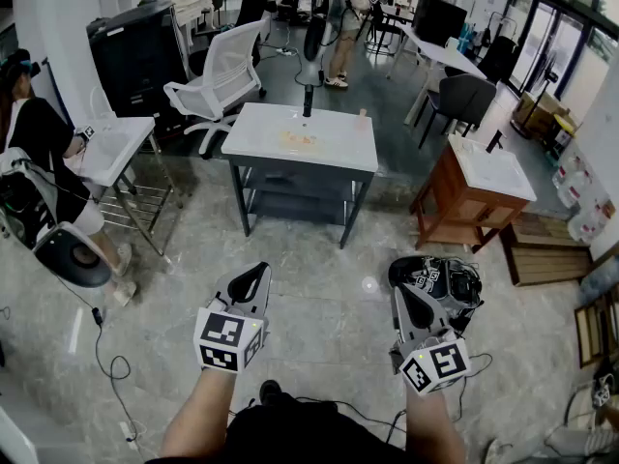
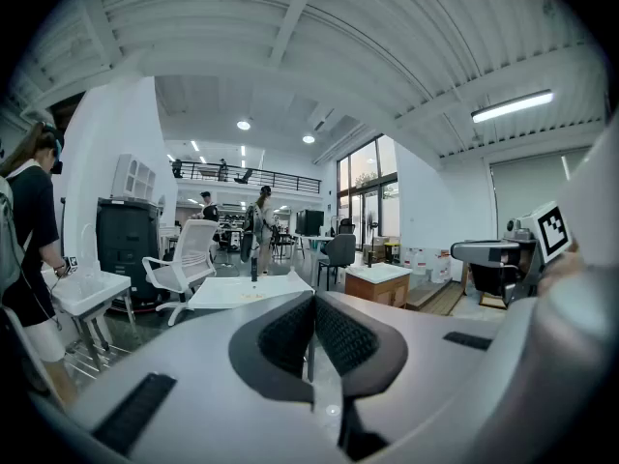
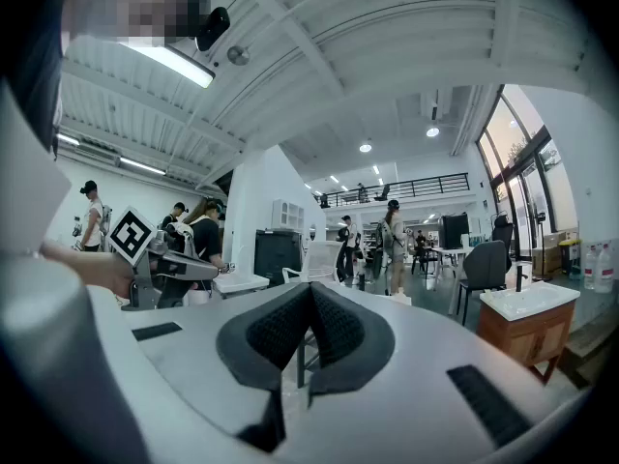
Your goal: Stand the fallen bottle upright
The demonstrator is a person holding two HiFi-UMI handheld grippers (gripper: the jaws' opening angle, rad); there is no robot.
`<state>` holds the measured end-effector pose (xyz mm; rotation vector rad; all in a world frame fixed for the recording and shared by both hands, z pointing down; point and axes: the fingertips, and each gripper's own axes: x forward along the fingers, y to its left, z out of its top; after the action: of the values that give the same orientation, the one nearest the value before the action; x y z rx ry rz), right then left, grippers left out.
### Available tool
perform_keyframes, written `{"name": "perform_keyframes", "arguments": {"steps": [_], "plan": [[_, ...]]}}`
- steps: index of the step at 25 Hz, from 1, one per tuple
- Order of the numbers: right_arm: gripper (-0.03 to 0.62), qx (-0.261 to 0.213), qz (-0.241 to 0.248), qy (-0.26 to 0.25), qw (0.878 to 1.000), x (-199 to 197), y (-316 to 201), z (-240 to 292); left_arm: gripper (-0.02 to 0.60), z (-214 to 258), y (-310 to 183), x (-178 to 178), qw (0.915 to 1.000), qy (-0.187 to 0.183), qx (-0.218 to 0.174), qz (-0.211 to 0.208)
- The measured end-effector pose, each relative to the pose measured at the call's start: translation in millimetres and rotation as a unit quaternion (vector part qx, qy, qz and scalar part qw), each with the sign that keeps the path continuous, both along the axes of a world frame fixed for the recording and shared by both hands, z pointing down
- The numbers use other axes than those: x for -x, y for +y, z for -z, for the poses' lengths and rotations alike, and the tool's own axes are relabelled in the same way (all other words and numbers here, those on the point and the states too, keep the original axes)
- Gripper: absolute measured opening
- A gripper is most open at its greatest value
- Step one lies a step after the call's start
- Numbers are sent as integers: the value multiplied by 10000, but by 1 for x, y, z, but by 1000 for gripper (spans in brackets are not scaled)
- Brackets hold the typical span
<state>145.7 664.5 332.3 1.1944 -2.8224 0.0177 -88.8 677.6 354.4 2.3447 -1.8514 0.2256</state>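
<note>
Across the grey stone floor from the white table (image 1: pixel 338 153), the person stands with both tools held low in front of the waist, well apart from anything to grasp. The left gripper (image 1: pixel 257 275) has its jaws pressed together with nothing between them. The right gripper (image 1: pixel 407 296) is the same, pads meeting and empty. It looks like a carrying posture to me: forearms parallel and both noses aimed at the table, as someone holds them on the approach, not mid-reach.

The bottle is hard to pick out from here. 1 pale, yellowish thing (image 1: pixel 300 141) lies flat near the middle of the table top, and I take it for the fallen bottle (too small to be sure). 1 dark slim object (image 1: pixel 307 104) stands upright at the far edge. By my reading the job has not begun: the approach comes first, and the jaws must part before either can close round the bottle.

The table has a white top on a dark frame with a lower shelf. Around it are a white office chair (image 1: pixel 218 75), a wooden cabinet (image 1: pixel 455 216) with a white top to the right, and a smaller white table (image 1: pixel 121 143) to the left with a person in black (image 1: pixel 39 138) beside it. A loose cable (image 1: pixel 104 351) trails over the floor. The room is a big open workshop, glazed along the right, with other people further back.
</note>
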Motion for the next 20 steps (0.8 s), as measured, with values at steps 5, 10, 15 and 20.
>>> {"name": "perform_keyframes", "arguments": {"steps": [5, 10, 15, 20], "plan": [[11, 63, 61, 53, 9999, 30, 10, -5, 18, -4, 6, 23, 10000, 69, 35, -58], [11, 145, 120, 123, 9997, 64, 16, -11, 17, -5, 12, 50, 9999, 129, 18, -91], [11, 160, 120, 151, 9997, 95, 26, -10, 17, -4, 18, 81, 9998, 180, -14, -50], [12, 246, 107, -71, 9996, 107, 32, -9, 17, -9, 27, 96, 9998, 173, 46, -41]]}}
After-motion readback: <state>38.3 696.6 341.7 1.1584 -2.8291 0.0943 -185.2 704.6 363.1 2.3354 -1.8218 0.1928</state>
